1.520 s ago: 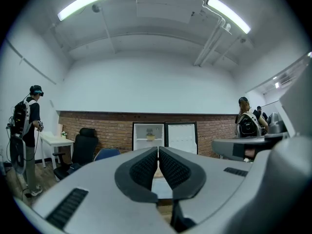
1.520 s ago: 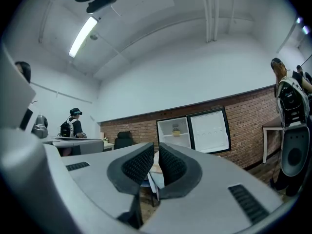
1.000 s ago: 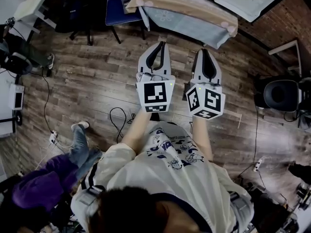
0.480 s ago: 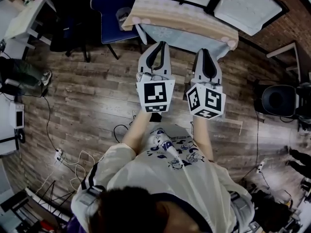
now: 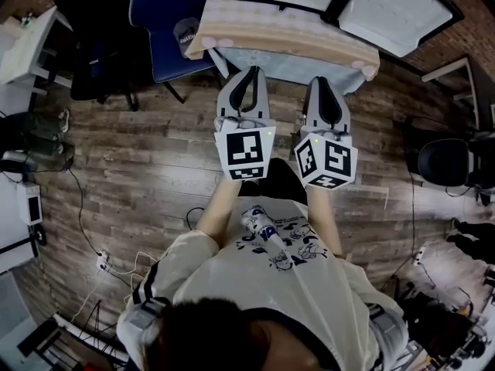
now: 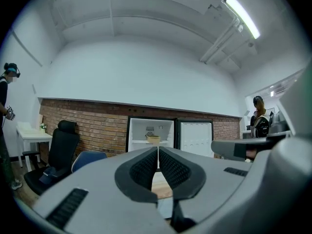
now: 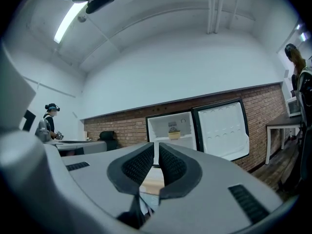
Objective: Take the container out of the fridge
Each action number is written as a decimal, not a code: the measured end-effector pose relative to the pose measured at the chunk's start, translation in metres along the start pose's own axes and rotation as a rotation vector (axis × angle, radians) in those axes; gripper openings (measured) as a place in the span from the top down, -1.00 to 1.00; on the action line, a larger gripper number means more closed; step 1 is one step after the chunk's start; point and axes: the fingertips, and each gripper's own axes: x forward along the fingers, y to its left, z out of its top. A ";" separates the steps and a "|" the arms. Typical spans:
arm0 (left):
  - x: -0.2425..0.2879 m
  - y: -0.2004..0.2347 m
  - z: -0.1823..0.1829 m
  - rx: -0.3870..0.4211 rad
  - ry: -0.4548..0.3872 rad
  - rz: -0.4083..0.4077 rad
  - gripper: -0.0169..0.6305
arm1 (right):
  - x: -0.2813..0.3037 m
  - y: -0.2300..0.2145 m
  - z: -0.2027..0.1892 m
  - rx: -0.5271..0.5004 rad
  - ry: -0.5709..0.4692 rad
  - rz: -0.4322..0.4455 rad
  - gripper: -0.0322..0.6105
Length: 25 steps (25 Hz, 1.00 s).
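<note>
The fridge (image 6: 150, 130) stands open against the brick wall, its door (image 6: 195, 138) swung to the right. A small yellowish container (image 6: 153, 139) sits on the fridge's shelf, and it shows as well in the right gripper view (image 7: 174, 135). Both grippers are held side by side at chest height, far short of the fridge. My left gripper (image 5: 249, 74) is shut with nothing in it; its jaws meet at the tips (image 6: 157, 149). My right gripper (image 5: 325, 83) is shut and empty too (image 7: 156, 144). A table with a wood-print cloth (image 5: 286, 41) lies between the grippers and the fridge.
A blue chair (image 5: 166, 22) and a black office chair (image 6: 61, 147) stand left of the table. Another black chair (image 5: 448, 161) is at the right. Cables (image 5: 108, 261) trail over the wooden floor. One person (image 6: 7, 106) stands far left, another (image 6: 258, 121) at the right.
The view has slid forward over the floor, bringing table and fridge nearer. The person in purple at the lower left has passed out of view. Both grippers keep their pose.
</note>
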 end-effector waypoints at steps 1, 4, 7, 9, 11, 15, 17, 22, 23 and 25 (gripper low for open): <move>0.005 0.001 -0.002 -0.002 0.004 -0.002 0.88 | 0.005 -0.001 -0.002 0.001 0.005 -0.003 0.74; 0.021 0.005 -0.004 -0.009 0.012 -0.002 0.88 | 0.022 -0.006 -0.004 0.005 0.015 -0.006 0.74; 0.039 0.010 -0.005 -0.009 0.016 0.003 0.88 | 0.043 -0.013 -0.004 0.009 0.020 -0.004 0.74; 0.055 0.013 -0.005 -0.007 0.019 0.008 0.88 | 0.059 -0.018 -0.003 0.013 0.020 -0.002 0.74; 0.073 0.016 -0.004 -0.005 0.018 0.014 0.88 | 0.077 -0.023 -0.002 0.016 0.019 0.004 0.74; 0.115 0.020 0.001 -0.003 0.017 0.024 0.88 | 0.119 -0.036 0.003 0.023 0.022 0.026 0.74; 0.137 0.020 0.005 -0.004 0.014 0.029 0.88 | 0.139 -0.046 0.007 0.024 0.020 0.037 0.74; 0.186 0.019 0.016 0.001 0.000 0.050 0.88 | 0.189 -0.071 0.020 0.023 0.014 0.060 0.74; 0.196 0.019 0.017 0.002 -0.002 0.053 0.88 | 0.198 -0.075 0.022 0.024 0.012 0.064 0.74; 0.213 0.019 0.019 0.002 -0.005 0.061 0.88 | 0.215 -0.083 0.025 0.025 0.008 0.071 0.74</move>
